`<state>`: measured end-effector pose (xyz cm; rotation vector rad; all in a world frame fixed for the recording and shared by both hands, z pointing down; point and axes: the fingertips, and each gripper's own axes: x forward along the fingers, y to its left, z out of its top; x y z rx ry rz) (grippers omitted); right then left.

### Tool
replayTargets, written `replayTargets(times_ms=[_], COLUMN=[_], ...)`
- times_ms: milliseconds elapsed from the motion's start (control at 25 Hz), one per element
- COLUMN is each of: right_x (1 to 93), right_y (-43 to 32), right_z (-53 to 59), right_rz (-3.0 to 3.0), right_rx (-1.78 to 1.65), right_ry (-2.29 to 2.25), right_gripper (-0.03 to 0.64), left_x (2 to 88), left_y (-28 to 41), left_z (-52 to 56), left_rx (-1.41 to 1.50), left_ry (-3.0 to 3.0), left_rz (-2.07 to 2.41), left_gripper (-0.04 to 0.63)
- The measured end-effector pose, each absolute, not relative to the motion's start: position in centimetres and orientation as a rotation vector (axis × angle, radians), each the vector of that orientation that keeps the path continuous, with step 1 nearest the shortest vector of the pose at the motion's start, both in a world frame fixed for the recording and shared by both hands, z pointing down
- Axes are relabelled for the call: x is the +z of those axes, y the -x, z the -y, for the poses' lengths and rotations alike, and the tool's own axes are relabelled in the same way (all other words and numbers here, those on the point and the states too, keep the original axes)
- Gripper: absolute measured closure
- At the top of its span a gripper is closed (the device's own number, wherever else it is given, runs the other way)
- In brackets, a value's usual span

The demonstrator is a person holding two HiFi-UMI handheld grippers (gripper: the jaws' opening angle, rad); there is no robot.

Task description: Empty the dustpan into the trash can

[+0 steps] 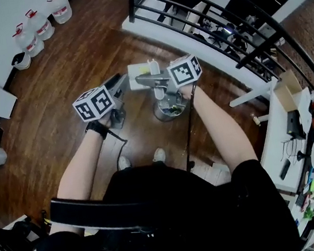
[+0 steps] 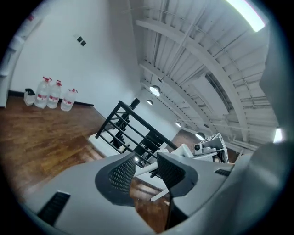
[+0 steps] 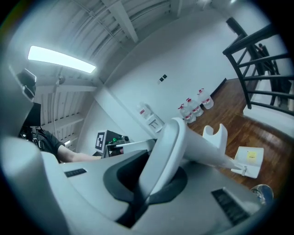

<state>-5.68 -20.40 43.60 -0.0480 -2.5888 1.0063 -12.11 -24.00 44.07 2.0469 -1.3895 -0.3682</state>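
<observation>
The right hand-held gripper point(image 1: 154, 82) point(image 3: 154, 181) is clenched on the dustpan's white handle point(image 3: 183, 142), which runs out between its pads to the dustpan point(image 1: 137, 77) point(image 3: 250, 158), tray end pointing away from the person. In the head view the dustpan sits just beyond the far rim of the round trash can point(image 1: 169, 110), which stands on the wooden floor point(image 1: 61, 60) in front of the person's feet; how high it is above the can is hard to tell from there. The left hand-held gripper point(image 1: 117, 84) point(image 2: 144, 172) is released, its jaws apart with only floor showing through the gap, just left of the dustpan and not touching it. Beyond the dustpan's far edge a white ledge point(image 1: 192, 44) and a black railing point(image 1: 211, 16) close off that side. To the left the floor lies open as far as the water jugs point(image 1: 41, 25) by the wall. A cluttered desk point(image 1: 275, 140) stands well apart at the right.
</observation>
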Motion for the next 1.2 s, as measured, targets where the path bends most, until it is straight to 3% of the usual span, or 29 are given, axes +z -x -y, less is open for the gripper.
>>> replayTargets(times_ms=[160, 560, 880, 1200], right_x=[41.7, 38.6, 37.3, 35.3], right_y=[4.5, 0.7, -4.3, -9.0], right_z=[21.2, 19.0, 17.6, 14.3], right_rz=[2.624, 2.653, 2.686, 2.729], right_rx=[1.006, 0.958, 0.966, 0.908], right_ry=[-0.004, -0.077, -0.202, -0.315], right_gripper=[0.607, 0.606, 0.606, 0.606], left_x=[45.7, 50.3, 52.7, 53.7], left_y=[11.5, 4.7, -2.8, -10.6], left_z=[25.4, 28.1, 28.8, 27.6], left_rx=[-0.442, -0.609, -0.650, -0.676], left_ry=[-1.922, -1.617, -1.426, -1.281], left_rz=[1.256, 0.886, 0.742, 0.625], left_gripper=[0.440, 0.348, 0.291, 0.276])
